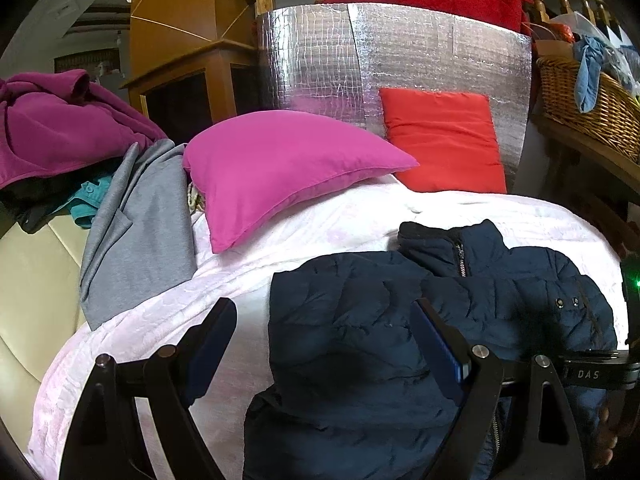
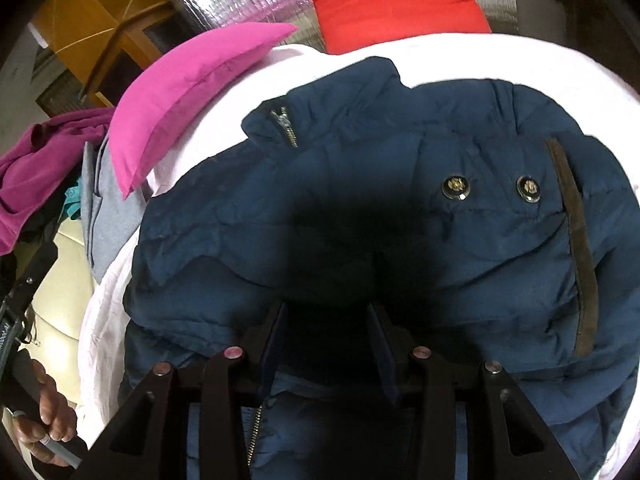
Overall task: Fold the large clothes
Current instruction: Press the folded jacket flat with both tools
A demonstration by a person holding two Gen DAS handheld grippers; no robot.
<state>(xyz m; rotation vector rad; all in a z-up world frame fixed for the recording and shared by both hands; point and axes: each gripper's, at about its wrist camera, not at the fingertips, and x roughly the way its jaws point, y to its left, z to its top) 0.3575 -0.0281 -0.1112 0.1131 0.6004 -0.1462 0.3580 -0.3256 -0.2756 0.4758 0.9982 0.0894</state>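
Note:
A navy puffer jacket (image 1: 360,328) lies on the pale pink bed cover (image 1: 320,224), collar and zip toward the pillows. It also fills the right wrist view (image 2: 360,216), with two snap buttons and a brown strip on its right side. My left gripper (image 1: 324,320) is open, just above the jacket's left part; one finger is over the cover, the other over the jacket. My right gripper (image 2: 328,320) is open, low over the jacket's middle, with nothing between the pads. Its shadow falls on the fabric.
A magenta pillow (image 1: 280,176) and a red pillow (image 1: 444,140) lie at the bed's head against a silver foil panel (image 1: 400,48). A grey garment (image 1: 140,232) and a purple one (image 1: 60,128) are piled at the left. A wicker basket (image 1: 592,96) stands at the right.

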